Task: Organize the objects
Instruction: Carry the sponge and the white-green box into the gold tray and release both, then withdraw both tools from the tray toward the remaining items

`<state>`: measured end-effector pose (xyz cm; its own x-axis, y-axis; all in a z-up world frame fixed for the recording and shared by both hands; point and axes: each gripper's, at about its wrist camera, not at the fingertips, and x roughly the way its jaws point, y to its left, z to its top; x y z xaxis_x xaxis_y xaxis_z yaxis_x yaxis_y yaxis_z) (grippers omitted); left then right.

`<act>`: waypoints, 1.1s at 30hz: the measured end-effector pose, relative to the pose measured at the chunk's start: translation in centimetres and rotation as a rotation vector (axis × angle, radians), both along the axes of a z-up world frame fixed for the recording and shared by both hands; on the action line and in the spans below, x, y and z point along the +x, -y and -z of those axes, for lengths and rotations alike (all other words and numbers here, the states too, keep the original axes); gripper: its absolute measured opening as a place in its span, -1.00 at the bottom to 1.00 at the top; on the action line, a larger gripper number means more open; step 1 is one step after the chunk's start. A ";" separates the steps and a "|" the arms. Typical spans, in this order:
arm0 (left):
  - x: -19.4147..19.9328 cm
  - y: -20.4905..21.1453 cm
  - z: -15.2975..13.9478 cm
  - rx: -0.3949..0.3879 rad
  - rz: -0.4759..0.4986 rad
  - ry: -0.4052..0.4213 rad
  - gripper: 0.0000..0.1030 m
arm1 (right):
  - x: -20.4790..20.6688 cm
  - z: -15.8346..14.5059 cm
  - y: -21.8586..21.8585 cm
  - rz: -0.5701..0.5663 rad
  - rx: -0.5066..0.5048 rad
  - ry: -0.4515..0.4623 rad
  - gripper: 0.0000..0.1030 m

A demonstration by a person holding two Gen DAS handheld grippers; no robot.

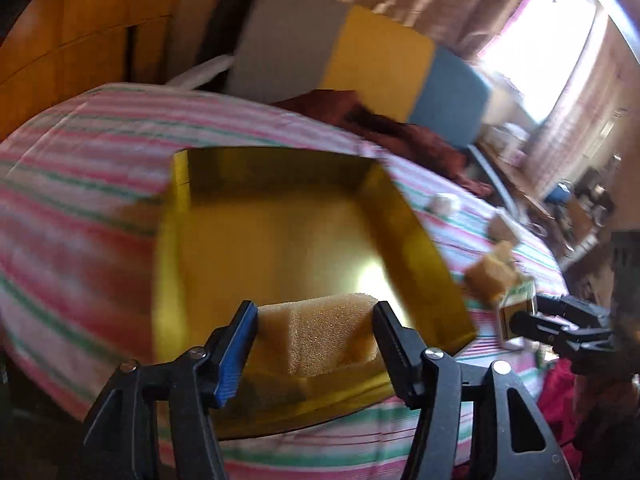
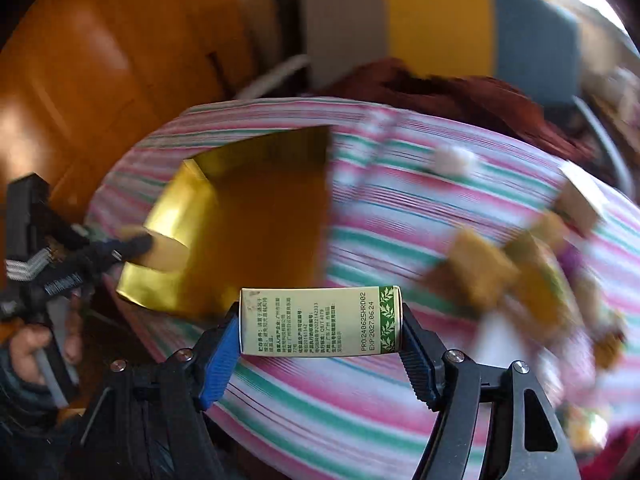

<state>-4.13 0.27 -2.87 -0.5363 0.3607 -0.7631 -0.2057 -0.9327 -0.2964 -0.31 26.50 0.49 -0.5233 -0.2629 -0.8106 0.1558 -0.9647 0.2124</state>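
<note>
Your striped cloth (image 1: 80, 184) covers the table and fills most of both views. On it sits the gold tray (image 1: 280, 240), open-topped, in the middle of the left wrist view and at centre left of the right wrist view; its inside is bare apart from what you hold over the near rim. Behind the table, at the top of both frames, stands a grey, yellow and blue block (image 1: 360, 60), with a dark red cloth (image 1: 400, 128) heaped just below it and orange wood panels (image 1: 60, 32) at upper left.

Your left gripper (image 1: 316, 336) has its jaws partly closed on a sponge (image 1: 320, 332), both pads touching its sides, low in the frame over the tray's near wall.

Your right gripper (image 2: 320, 324) clamps a small printed box (image 2: 320, 322) lying crosswise between the pads, low in the frame above the cloth, just right of the tray.

To the right, a blurred cluster of small things lies on the cloth: a tan cube (image 2: 476, 276) nearest, a white lump (image 2: 452, 160) further up, others too smeared to name. Nothing lies between the box and the tray
</note>
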 end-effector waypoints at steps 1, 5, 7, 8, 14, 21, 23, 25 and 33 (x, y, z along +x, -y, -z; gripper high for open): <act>0.1 0.5 0.4 -0.013 -0.013 0.007 0.18 | -1.0 0.3 1.4 -0.028 -0.003 -0.001 0.42; 0.7 2.5 1.3 -0.044 -0.074 0.012 0.30 | -3.5 1.6 6.9 -0.112 -0.043 0.027 0.64; 1.0 3.4 1.3 -0.051 -0.101 0.007 0.44 | -3.8 2.3 8.7 -0.142 -0.069 0.053 0.70; 1.2 3.8 1.4 -0.052 -0.116 0.005 0.49 | -3.6 2.2 9.4 -0.154 -0.075 0.057 0.71; 1.7 5.0 -0.1 -0.026 -0.165 -0.040 0.55 | -2.0 3.1 10.2 -0.156 -0.062 0.063 0.78; 2.4 3.8 -1.7 -0.080 -0.181 -0.105 0.54 | -0.9 2.9 9.8 -0.069 -0.012 -0.009 0.92; 2.7 3.4 -2.1 -0.113 -0.194 -0.119 0.53 | -0.6 2.5 9.5 -0.060 -0.007 -0.029 0.98; 3.0 3.1 -2.2 -0.114 -0.200 -0.120 0.53 | -0.3 2.3 9.4 -0.059 -0.001 -0.045 0.99; 3.9 2.2 -3.1 -0.167 -0.193 -0.176 0.53 | 0.6 1.8 10.2 -0.060 0.044 -0.115 0.99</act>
